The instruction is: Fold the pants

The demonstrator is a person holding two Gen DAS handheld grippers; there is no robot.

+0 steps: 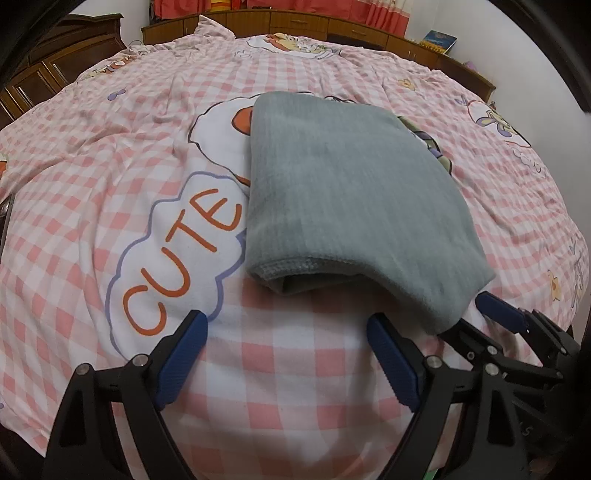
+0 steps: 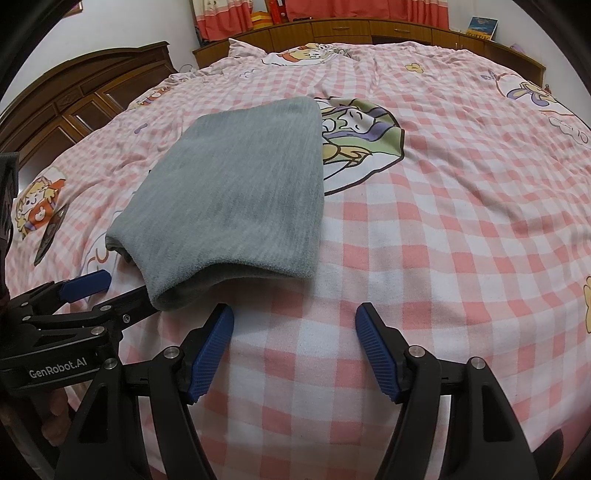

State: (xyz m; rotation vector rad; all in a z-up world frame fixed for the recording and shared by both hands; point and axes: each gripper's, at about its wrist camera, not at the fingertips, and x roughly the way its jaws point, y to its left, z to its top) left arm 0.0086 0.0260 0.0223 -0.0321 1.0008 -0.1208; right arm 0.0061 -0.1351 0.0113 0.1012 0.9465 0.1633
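Observation:
The grey pants (image 1: 351,192) lie folded into a compact rectangle on the pink checked bedspread (image 1: 110,184). They also show in the right wrist view (image 2: 240,192), left of centre. My left gripper (image 1: 286,325) is open and empty, just in front of the pants' near edge. My right gripper (image 2: 295,317) is open and empty, just in front of the near right corner of the pants. The right gripper shows in the left wrist view (image 1: 491,317) at the lower right, beside the pants' near corner. The left gripper shows in the right wrist view (image 2: 110,284) at the lower left, one finger partly hidden under the pants' edge.
The bedspread (image 2: 443,221) has cartoon prints and the word "CUTE" (image 1: 184,258). A dark wooden headboard (image 2: 74,103) stands at the left, a wooden shelf (image 2: 369,29) runs along the far side with red curtains above. A dark flat object (image 2: 51,232) lies on the bed at left.

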